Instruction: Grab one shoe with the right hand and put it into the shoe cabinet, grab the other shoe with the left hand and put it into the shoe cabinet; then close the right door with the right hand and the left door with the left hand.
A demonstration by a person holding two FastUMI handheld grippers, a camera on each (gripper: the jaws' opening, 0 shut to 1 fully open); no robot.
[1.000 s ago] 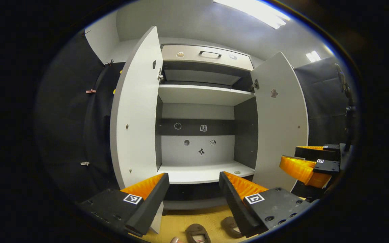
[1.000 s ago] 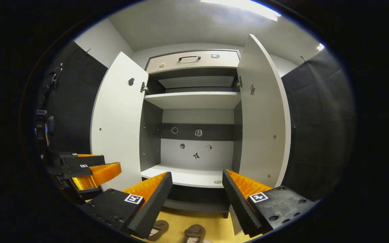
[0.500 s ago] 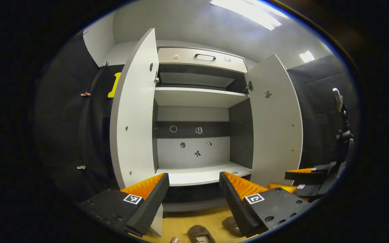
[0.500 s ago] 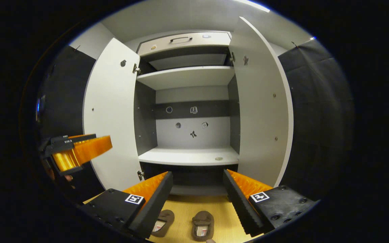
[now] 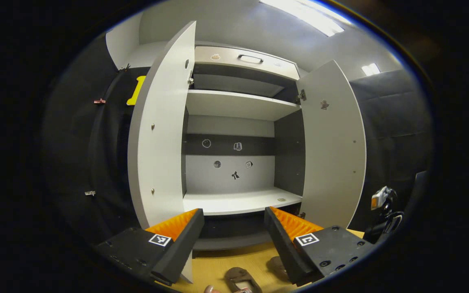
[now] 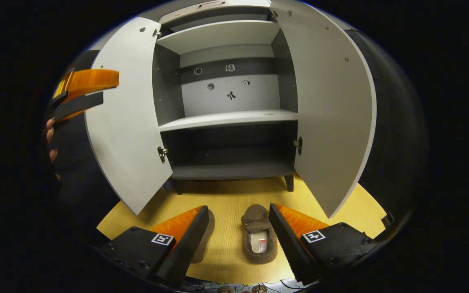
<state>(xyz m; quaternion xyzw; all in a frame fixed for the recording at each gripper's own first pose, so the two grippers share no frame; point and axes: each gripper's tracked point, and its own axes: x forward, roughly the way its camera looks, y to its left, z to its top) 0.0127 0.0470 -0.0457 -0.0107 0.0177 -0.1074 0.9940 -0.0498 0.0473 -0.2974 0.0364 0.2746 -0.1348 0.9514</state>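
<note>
Big change from a second ago: the right gripper (image 6: 238, 228) has tipped way down, so the right gripper view now looks at the floor in front of the cabinet instead of straight into the shelves. Its jaws are wide open with nothing between them, hanging above a brown slipper (image 6: 259, 239) that lies toe toward the cabinet, just beside the right finger. The second slipper (image 6: 203, 240) is mostly hidden behind the left finger, so not much to say about it.

The left gripper (image 5: 234, 232) has barely moved, it's just tilted a touch lower than before. Jaws wide open too, holding nothing, pointed at the middle shelf (image 5: 238, 201). Both slippers peek out at the bottom of the left gripper view, one (image 5: 240, 280) between the fingers and the other (image 5: 277, 266) tucked against the right finger. In the right gripper view the left gripper sits at the upper left with a hand (image 6: 49, 138) below it.

The shoe cabinet (image 6: 226, 118) has both doors swung open, left door (image 6: 124, 122) and right door (image 6: 332, 110). Its shelves are bare apart from a small round thing near the front of the middle one, and a few little stickers dot the back panel. There's a drawer with a handle (image 5: 250, 59) on top. The floor (image 6: 226, 195) is yellowish wood grain, black cloth hangs either side, and a ceiling light (image 5: 303, 16) glows overhead.
</note>
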